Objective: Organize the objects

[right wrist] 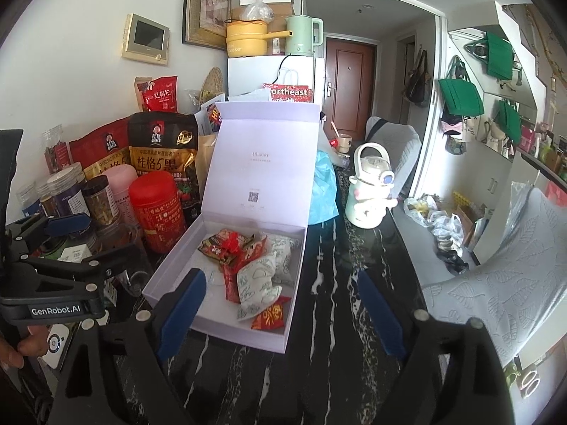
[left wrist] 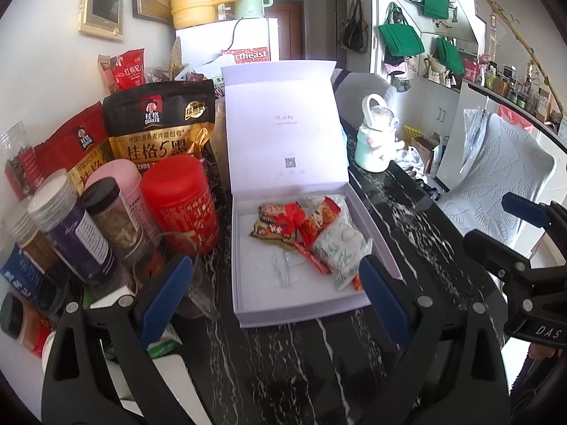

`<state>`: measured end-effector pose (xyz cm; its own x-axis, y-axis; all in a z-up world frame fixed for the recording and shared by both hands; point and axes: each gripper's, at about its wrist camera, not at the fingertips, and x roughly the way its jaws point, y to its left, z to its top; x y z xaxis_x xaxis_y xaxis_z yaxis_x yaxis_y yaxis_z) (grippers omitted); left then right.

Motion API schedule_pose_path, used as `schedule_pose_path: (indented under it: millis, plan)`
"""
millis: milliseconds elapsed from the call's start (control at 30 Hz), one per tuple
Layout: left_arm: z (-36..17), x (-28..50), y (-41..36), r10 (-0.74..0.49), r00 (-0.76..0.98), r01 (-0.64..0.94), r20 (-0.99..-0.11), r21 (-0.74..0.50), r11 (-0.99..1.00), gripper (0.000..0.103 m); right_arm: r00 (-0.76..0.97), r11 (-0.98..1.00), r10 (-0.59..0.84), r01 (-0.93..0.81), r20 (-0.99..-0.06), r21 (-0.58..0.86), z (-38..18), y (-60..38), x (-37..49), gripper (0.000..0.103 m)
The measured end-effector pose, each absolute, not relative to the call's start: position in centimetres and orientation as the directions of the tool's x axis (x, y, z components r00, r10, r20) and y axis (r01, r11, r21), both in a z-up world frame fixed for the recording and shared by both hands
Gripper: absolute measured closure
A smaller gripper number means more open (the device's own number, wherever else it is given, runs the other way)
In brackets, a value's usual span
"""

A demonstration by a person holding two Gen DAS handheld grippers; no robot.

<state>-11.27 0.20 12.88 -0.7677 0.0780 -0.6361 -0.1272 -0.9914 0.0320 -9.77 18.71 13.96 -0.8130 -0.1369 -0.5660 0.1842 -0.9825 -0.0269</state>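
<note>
On the dark surface the white box sits open with snack packs inside, both my left tool and right tool are wide and empty, so next I think I need to close the lid.

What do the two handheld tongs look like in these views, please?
Both are black frames with silver rivets and blue finger pads. The left tongs carry a white "GenRobot.AI" label, seen from the right wrist view. The right tongs show white "DAS" lettering in the left wrist view.
</note>
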Motion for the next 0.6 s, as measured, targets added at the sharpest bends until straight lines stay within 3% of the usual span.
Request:
schedule_pose_path:
  millis: [600]
  plan:
    - [9.3, -4.6, -1.4, 0.045, -0.756, -0.087, -0.654, 0.033, -0.996, 0.008, -0.784, -0.987, -0.126, 0.158, -0.608, 0.001, 9.7, 17.6, -3.5, 0.014]
